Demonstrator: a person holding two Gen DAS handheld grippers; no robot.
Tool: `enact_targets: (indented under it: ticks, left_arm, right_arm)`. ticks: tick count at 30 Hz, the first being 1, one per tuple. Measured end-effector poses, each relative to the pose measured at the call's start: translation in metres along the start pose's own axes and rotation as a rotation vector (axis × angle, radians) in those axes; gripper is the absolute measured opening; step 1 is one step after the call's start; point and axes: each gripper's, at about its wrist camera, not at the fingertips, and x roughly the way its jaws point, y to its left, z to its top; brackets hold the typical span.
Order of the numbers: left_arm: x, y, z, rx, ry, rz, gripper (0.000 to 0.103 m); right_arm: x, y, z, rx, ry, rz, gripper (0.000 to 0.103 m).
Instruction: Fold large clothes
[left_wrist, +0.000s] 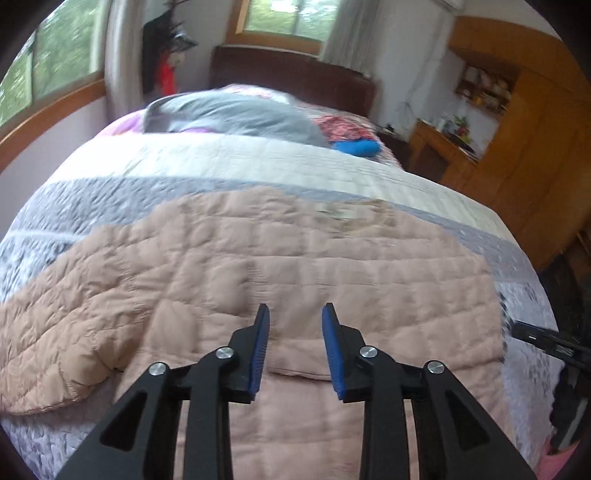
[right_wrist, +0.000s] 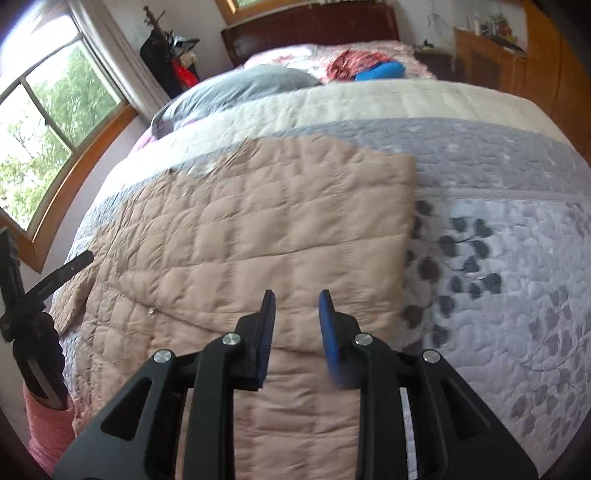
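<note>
Up front in the left wrist view, the left gripper (left_wrist: 294, 314) points forward and slightly down over the near part of a pink quilted jacket (left_wrist: 229, 258) spread flat on the bed (left_wrist: 258, 162); its blue-padded fingers (left_wrist: 259, 347) stand apart with a clear gap and nothing between them, and whether the tips touch the fabric cannot be told. A sleeve of the jacket runs off to the left, and beyond it lie a grey pillow (left_wrist: 236, 116), a blue bundle (left_wrist: 356, 147) and the dark headboard (left_wrist: 291, 74). At the right edge the other tool shows as a dark shape. Next, in the right wrist view, the right gripper (right_wrist: 297, 302) hangs over the jacket (right_wrist: 258, 221) near its lower right part, aimed forward along the bed, its jaws likewise parted and holding nothing. The jacket's straight right edge lies on the grey leaf-patterned bedspread (right_wrist: 498, 258), just right of the gripper. At the far left the left gripper (right_wrist: 44, 291) appears, held in a dark-gloved hand (right_wrist: 35, 354) with a pink sleeve cuff (right_wrist: 46, 424)
</note>
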Motion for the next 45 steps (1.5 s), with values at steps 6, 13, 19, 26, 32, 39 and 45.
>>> enact_targets:
  ticks: [6, 13, 19, 26, 32, 39, 45]
  left_arm:
    - [0.046, -0.031, -0.015, 0.077, 0.123, 0.043, 0.03]
    - [0.084, -0.019, -0.038, 0.091, 0.178, 0.027, 0.03]
    - [0.076, -0.012, -0.029, 0.028, 0.198, 0.006, 0.03]
    - [-0.017, 0.055, -0.029, -0.036, 0.061, 0.006, 0.066]
    - [-0.076, 0.163, -0.07, -0.218, 0.038, 0.164, 0.068]
    - [-0.137, 0.303, -0.146, -0.555, 0.032, 0.351, 0.069]
    - [-0.152, 0.38, -0.18, -0.803, -0.008, 0.364, 0.069]
  right_arm:
    - [0.044, 0.017, 0.001, 0.015, 0.074, -0.043, 0.025]
    - [0.066, 0.006, -0.012, 0.045, 0.08, -0.036, 0.023]
    - [0.048, 0.004, -0.009, 0.056, 0.07, 0.006, 0.025]
    - [-0.028, -0.02, -0.028, 0.039, -0.061, 0.005, 0.043]
    - [-0.046, -0.048, -0.059, 0.071, -0.031, -0.023, 0.044]
    - [-0.045, -0.04, -0.086, 0.027, 0.01, -0.024, 0.044]
    - [-0.034, -0.031, -0.094, 0.003, 0.044, -0.029, 0.044]
